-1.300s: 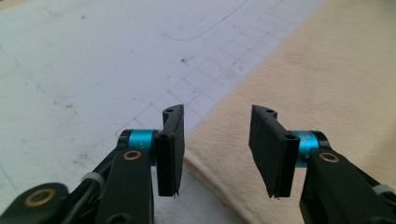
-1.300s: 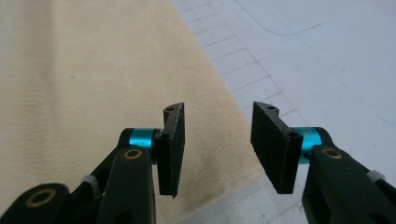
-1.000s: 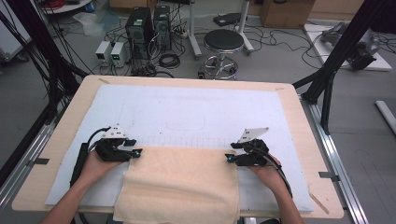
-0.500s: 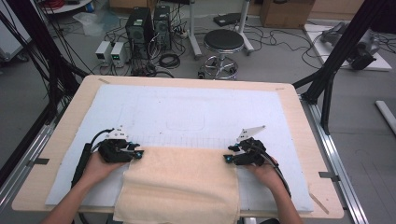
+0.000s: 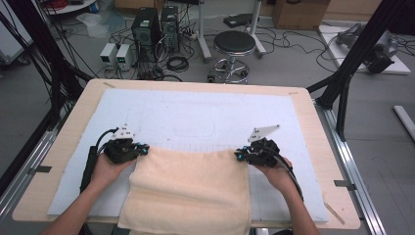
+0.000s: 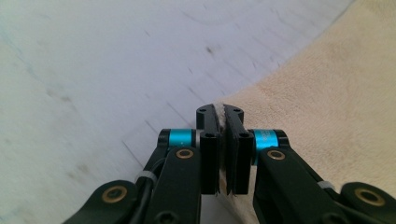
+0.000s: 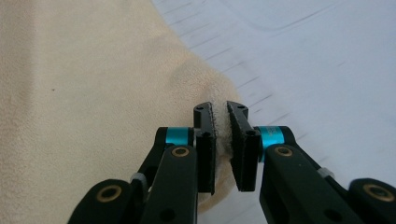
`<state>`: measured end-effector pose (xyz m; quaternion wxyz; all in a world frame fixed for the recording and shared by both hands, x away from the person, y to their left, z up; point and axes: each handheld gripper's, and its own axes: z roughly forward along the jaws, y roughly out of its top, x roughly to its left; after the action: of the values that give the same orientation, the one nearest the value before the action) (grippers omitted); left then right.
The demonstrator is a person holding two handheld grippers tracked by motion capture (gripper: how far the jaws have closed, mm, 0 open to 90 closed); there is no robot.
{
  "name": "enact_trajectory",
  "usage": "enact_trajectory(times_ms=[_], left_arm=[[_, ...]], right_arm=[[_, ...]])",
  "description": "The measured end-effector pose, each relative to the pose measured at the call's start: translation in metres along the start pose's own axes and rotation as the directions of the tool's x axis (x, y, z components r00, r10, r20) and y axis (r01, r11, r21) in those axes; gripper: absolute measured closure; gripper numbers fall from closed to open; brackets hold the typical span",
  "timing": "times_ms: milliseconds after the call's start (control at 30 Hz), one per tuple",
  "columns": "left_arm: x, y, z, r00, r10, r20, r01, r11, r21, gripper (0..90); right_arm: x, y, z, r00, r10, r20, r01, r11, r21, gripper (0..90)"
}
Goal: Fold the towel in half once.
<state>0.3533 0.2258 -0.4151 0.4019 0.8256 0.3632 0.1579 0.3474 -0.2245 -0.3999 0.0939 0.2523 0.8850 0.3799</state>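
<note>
Towel point(image 5: 191, 191) lies on the white mat point(image 5: 195, 112) at the near edge of the tabletop point(image 5: 313, 122), its front end hanging over that edge. Left gripper point(image 5: 143, 148) has just been closing and now pinches the far left corner; right gripper point(image 5: 238, 155), likewise just closing, clamps its fingers point(image 7: 205, 140) on the far right corner.

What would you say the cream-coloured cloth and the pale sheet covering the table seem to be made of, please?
The cloth looks like terry towelling, probably cotton: its surface is nubbly and matte, and it bunches softly where the left gripper and right gripper pinch its corners. The sheet looks like thin, matte paper or felt, with faint drawn lines and smudges; which one is unclear. The table edge looks like light plywood.
</note>
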Motion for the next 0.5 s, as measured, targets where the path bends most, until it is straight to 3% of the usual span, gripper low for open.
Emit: enact_trajectory(times_ms=[67,167,333,500], left_arm=[[0.008,0.015,0.003,0.9991,-0.021,-0.036,0.020,0.9994,-0.029,85.6],[0.023,0.040,0.010,0.9949,-0.055,-0.085,0.050,0.9972,-0.056,85.6],[0.043,0.084,0.022,0.9861,-0.053,-0.157,0.046,0.9978,-0.048,85.6],[0.058,0.115,0.029,0.9811,-0.081,-0.176,0.068,0.9945,-0.080,85.1]], right_arm=[[-0.010,0.010,-0.002,0.9994,-0.004,0.034,0.004,1.0000,0.005,82.5],[-0.035,0.029,0.001,0.9971,0.020,0.073,-0.020,0.9998,-0.002,82.6],[-0.073,0.058,0.007,0.9895,0.059,0.132,-0.060,0.9982,0.004,83.0],[-0.102,0.080,0.004,0.9791,0.098,0.178,-0.095,0.9951,-0.028,83.2]])
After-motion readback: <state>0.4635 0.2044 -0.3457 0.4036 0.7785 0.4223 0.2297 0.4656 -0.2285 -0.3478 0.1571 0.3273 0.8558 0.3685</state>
